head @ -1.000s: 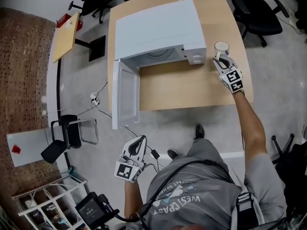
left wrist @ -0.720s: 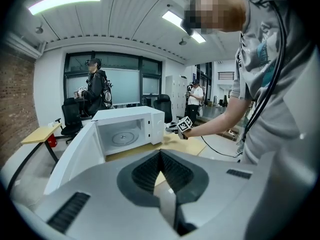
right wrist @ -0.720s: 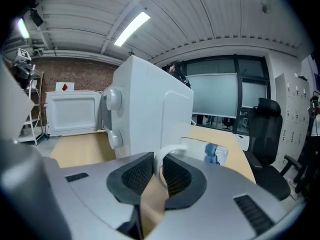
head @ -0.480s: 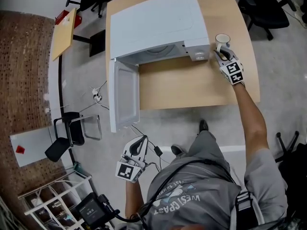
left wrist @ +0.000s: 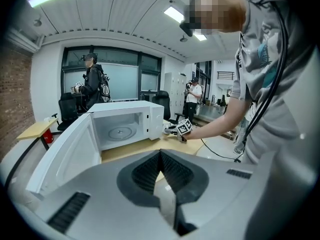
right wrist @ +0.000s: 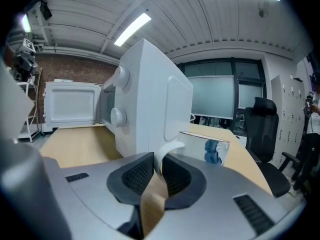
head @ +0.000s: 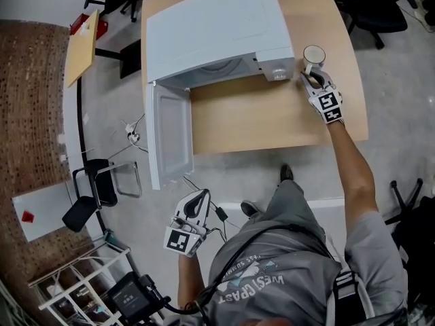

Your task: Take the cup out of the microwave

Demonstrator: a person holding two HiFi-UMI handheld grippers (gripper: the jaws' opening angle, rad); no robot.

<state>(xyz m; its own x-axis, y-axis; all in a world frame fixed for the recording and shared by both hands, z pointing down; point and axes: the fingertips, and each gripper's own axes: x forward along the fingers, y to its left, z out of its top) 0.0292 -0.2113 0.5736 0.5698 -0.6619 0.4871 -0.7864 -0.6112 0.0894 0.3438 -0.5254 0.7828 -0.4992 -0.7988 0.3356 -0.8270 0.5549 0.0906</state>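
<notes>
The cup is white with a curved handle and stands out of the microwave, at the table's right end just beside the oven's knob side; the right gripper is clamped narrowly on the handle. From above only its round rim shows, while the right gripper view adds a blue print on its side and the handle between the pads. The left gripper, low beside the person and off the table, has its jaws together and empty; its view looks through the open door into the bare oven with its turntable.
</notes>
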